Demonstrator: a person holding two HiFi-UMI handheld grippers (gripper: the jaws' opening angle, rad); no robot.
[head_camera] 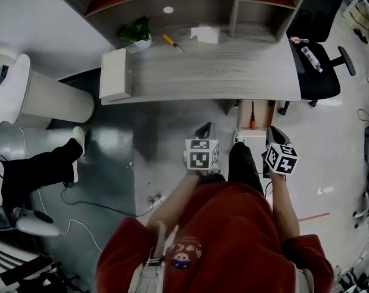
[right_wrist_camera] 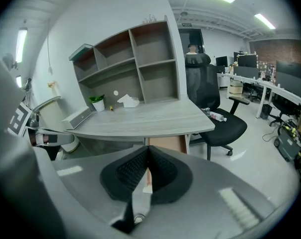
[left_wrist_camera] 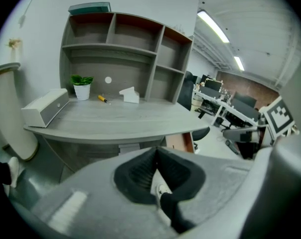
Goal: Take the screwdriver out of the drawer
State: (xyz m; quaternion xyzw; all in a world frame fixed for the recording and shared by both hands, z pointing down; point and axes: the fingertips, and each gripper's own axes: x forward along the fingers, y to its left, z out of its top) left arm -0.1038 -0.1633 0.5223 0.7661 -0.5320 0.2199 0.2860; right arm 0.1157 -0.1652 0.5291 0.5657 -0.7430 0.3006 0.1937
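Here, the left gripper [left_wrist_camera: 156,152] and right gripper [right_wrist_camera: 148,152] were both closed and empty. One red screwdriver [head_camera: 253,119] lay in one open drawer [head_camera: 264,116].

left claw [left_wrist_camera: 157,156] low at centre, black pads closed tip to tip. grey bench [left_wrist_camera: 130,122] beyond it, grey shelf unit [left_wrist_camera: 140,59] along the bench's back. noted on bench: potted plant [left_wrist_camera: 81,86] in white pot, small yellow-handled tool [left_wrist_camera: 103,99] just right of it, white folded item [left_wrist_camera: 130,95] further right, long white box [left_wrist_camera: 45,107] at left end. brown drawer [left_wrist_camera: 183,141] showing below bench edge, right of centre. strip lights [left_wrist_camera: 213,26] lit, upper right.
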